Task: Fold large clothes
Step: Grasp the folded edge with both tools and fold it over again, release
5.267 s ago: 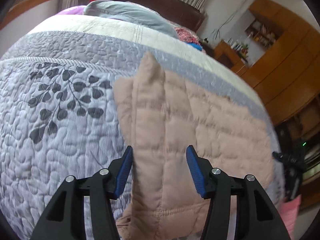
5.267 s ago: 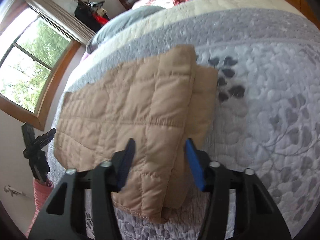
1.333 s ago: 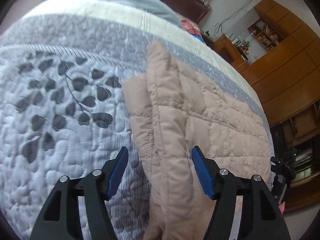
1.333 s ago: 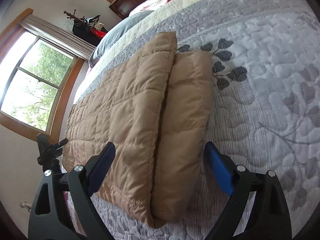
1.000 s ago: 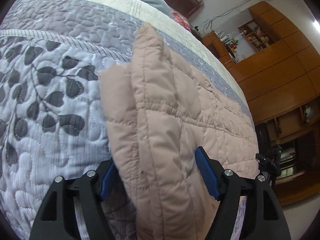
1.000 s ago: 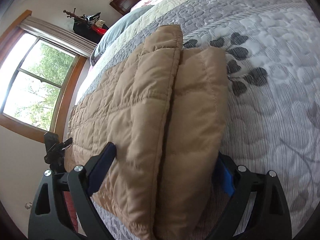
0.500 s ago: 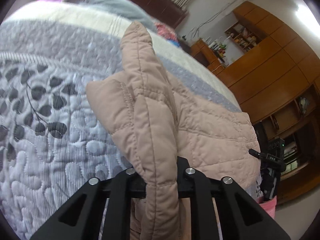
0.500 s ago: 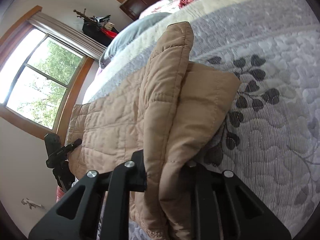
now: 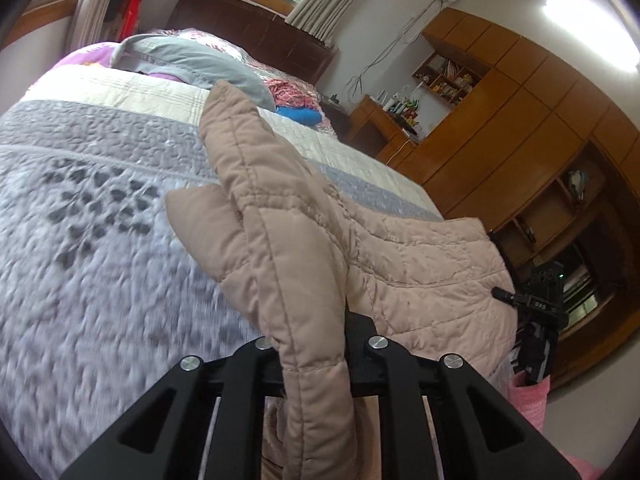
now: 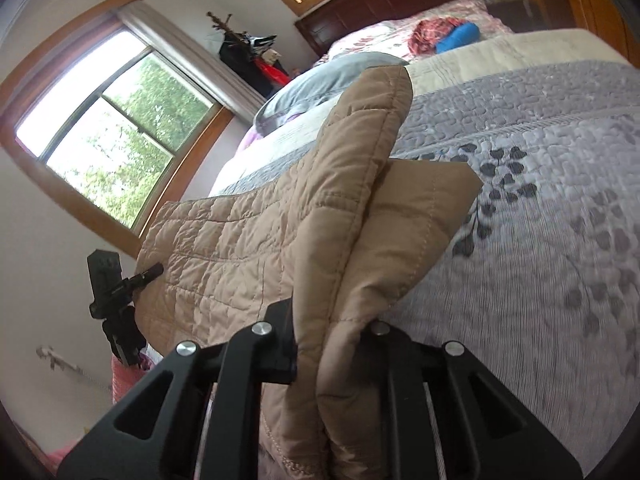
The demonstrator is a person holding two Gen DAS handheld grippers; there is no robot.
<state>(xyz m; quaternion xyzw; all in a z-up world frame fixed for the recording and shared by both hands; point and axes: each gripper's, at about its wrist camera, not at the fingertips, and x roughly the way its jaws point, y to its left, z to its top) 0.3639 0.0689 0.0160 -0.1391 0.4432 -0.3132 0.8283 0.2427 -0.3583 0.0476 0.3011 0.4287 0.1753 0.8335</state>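
Bedroom, grey quilted bed. The tan padded jacket lies there partly folded, its near edge lifted. Your left hand-held gripper and right hand-held gripper each pinch that doubled edge. Final fold-over looks left to do.

Both grippers' fingertips are hidden inside bunched folds of the tan quilted jacket. The jacket's lower hem runs off the bottom edge in both wrist views. Left of the left gripper, the grey bedspread is motion-blurred, its leaf print smeared.
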